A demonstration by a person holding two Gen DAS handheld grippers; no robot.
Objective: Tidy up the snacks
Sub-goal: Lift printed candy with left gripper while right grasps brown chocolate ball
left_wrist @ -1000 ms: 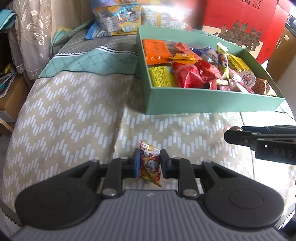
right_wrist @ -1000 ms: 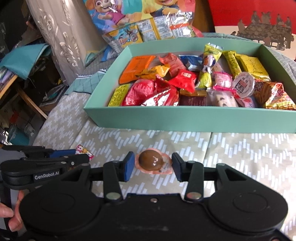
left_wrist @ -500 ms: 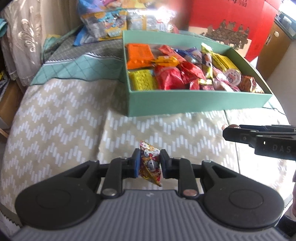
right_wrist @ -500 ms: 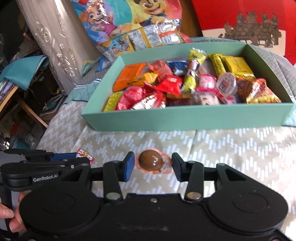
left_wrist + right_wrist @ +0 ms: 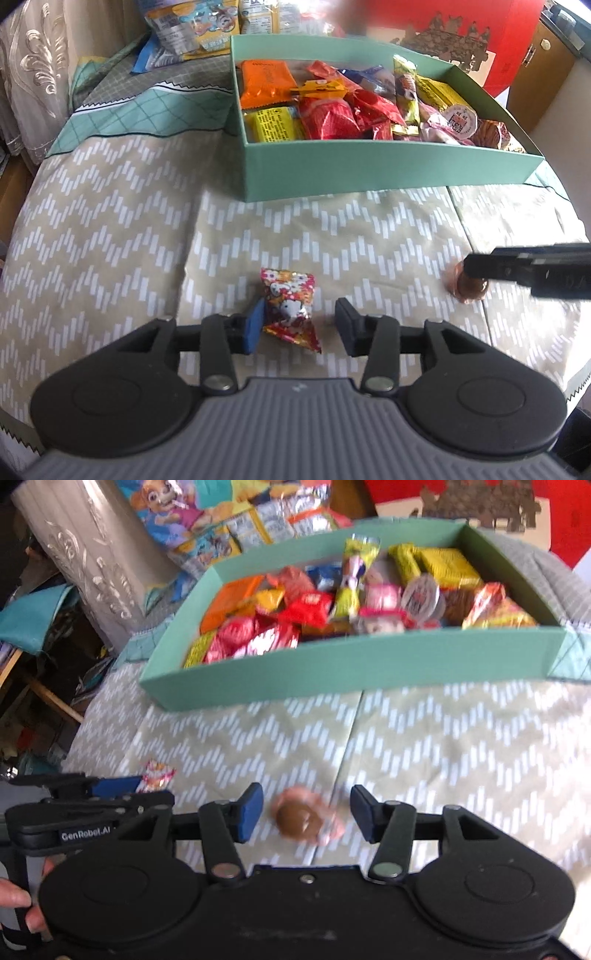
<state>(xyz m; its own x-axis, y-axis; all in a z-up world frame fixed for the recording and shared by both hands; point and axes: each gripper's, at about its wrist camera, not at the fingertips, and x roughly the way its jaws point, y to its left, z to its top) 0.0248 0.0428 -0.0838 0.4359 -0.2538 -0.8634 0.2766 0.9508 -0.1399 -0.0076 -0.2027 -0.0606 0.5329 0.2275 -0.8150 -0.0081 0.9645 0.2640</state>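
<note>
The left gripper (image 5: 299, 325) hangs low over the chevron cloth (image 5: 110, 240) with its fingers spread; a red cartoon-print packet (image 5: 291, 308) lies on the cloth between them, its left edge against the blue pad (image 5: 255, 328) of the left finger, a clear gap to the right finger. The right gripper (image 5: 304, 814) is likewise released, its fingers wide apart around a chocolate candy (image 5: 299, 818) in a pinkish clear wrapper, which sits on the cloth and touches neither pad. From the left wrist view that candy (image 5: 467, 284) shows at the right edge, partly hidden by the right gripper's black finger. From the right wrist view the packet (image 5: 159, 777) peeks out beyond the left gripper's side. Both sweets lie well short of the green box (image 5: 369, 166), which stands farther back on the cloth, packed with wrapped snacks in orange, yellow and red. Behind the box lie cartoon snack bags (image 5: 207, 524) and a red carton (image 5: 461, 29).
</note>
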